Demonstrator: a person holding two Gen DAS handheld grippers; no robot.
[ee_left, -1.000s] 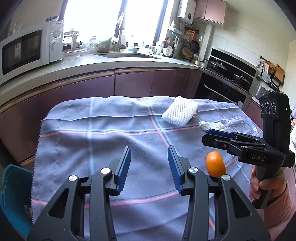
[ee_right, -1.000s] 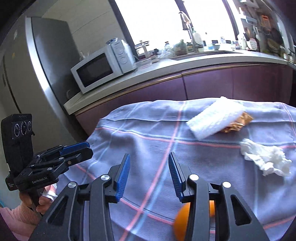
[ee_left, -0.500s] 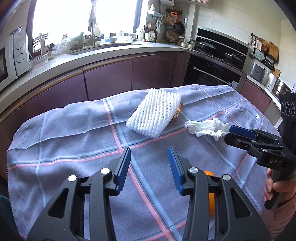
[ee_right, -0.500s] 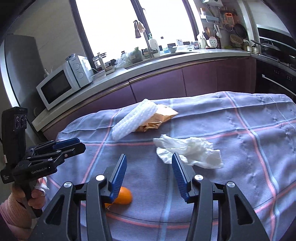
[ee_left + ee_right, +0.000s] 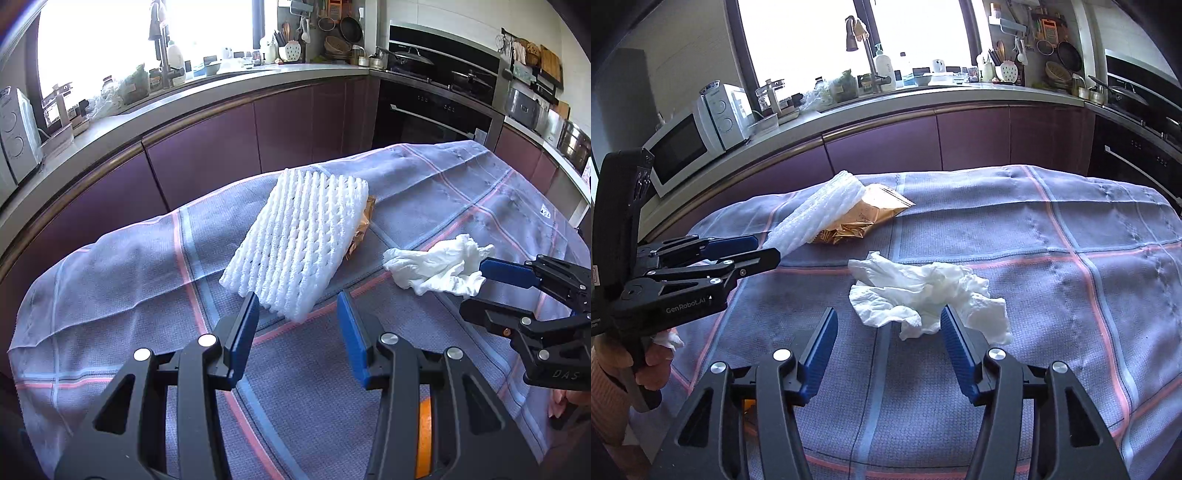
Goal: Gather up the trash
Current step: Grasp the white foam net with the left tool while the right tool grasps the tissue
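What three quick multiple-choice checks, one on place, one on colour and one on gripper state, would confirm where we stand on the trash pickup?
1. Where does the gold snack wrapper lie?
A. Partly under the white foam net
B. On top of the crumpled tissue
C. On the kitchen counter

2. What colour are the gripper finger pads?
A. Red
B. Blue
C. White

3. How is the right gripper?
A. Shut on the tissue
B. Shut on nothing
C. Open, tissue edge between the fingers

Answers:
1 A: the net covers one end of the wrapper.
2 B: blue in both views.
3 C: a wide gap shows, with no squeeze on the tissue.
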